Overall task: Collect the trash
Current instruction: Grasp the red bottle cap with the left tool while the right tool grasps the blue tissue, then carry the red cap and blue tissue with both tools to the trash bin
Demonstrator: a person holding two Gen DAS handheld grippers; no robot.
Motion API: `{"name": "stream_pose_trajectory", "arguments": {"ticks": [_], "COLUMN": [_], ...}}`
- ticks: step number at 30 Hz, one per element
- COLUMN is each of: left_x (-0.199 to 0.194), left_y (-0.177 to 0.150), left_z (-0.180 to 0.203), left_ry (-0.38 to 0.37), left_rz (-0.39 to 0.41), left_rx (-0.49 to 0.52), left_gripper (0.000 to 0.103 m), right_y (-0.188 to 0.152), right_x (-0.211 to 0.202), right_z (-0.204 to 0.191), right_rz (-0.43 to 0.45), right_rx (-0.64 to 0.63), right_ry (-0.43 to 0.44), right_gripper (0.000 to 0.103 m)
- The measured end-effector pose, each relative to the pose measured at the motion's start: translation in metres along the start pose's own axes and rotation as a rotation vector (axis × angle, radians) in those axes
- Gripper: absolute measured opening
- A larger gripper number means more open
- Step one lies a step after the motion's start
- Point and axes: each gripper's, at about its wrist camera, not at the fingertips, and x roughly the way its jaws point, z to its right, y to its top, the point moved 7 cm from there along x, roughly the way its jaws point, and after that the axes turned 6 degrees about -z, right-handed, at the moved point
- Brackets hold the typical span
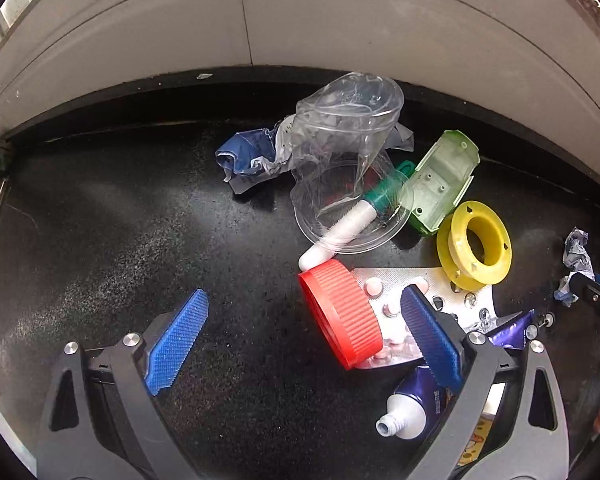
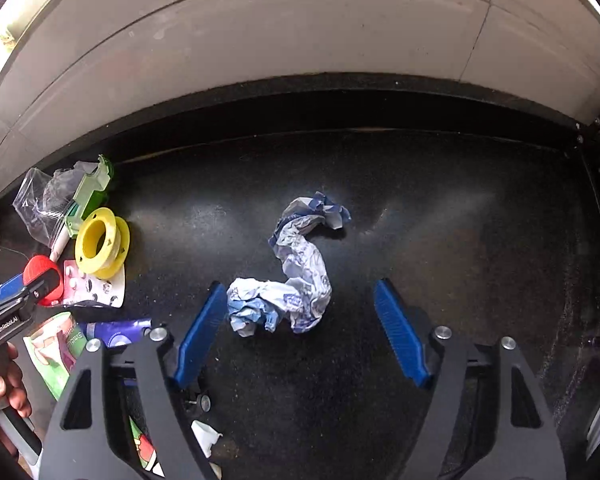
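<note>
Dark bench holds two groups of trash: a pile with a clear plastic cup, yellow spool, red cap, blister pack and toothpaste tube, and, well apart from it, one crumpled blue-white wrapper lying alone. Step in hand looks like approach for pickup, both tools aimed steeply down. Right gripper: fingers spread, straddling the wrapper's near end, pads not touching it (nothing held). Left gripper: fingers spread too, red cap between them near the right-hand pad, contact unclear. Next move, I'd judge: lower the right a little, close on the wrapper's bunched end, then lift. Left needs centring on the cap first.
</note>
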Motion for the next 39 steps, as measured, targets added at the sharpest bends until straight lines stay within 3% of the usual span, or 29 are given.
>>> {"name": "stream_pose_trajectory", "arguments": {"ticks": [1, 3, 6, 9, 11, 14, 26, 39], "left_x": [0.003, 0.007, 0.009, 0.003, -0.001, -0.012, -0.07, -0.102], "left_y": [0.0, 0.001, 0.0, 0.001, 0.0, -0.001, -0.03, -0.088], "left_z": [0.0, -0.002, -0.005, -0.004, -0.002, -0.002, 0.009, -0.01], "left_ry": [-0.005, -0.012, -0.013, -0.027, -0.04, -0.051, -0.029, -0.026], "left_rz": [-0.005, -0.011, -0.006, 0.01, 0.009, 0.027, 0.109, 0.132], "left_rx": [-0.002, -0.01, -0.018, -0.006, 0.001, 0.013, 0.093, 0.079], "left_gripper": [0.091, 0.089, 0.081, 0.054, 0.03, 0.015, 0.014, 0.014], "right_y": [0.001, 0.002, 0.002, 0.0, -0.005, -0.01, -0.029, -0.087], "right_x": [0.003, 0.007, 0.005, -0.003, -0.011, -0.026, -0.074, -0.115], "right_z": [0.0, -0.001, -0.001, -0.002, -0.003, -0.006, -0.007, -0.024], "right_rz": [-0.009, -0.01, 0.007, 0.038, 0.059, 0.091, 0.166, 0.208], "right_rx": [-0.009, -0.017, -0.016, -0.014, -0.017, -0.019, -0.052, -0.086], "right_ry": [-0.015, -0.027, -0.033, -0.032, -0.036, -0.036, -0.031, -0.014], "right_gripper": [0.063, 0.052, 0.046, 0.044, 0.043, 0.043, 0.042, 0.042]}}
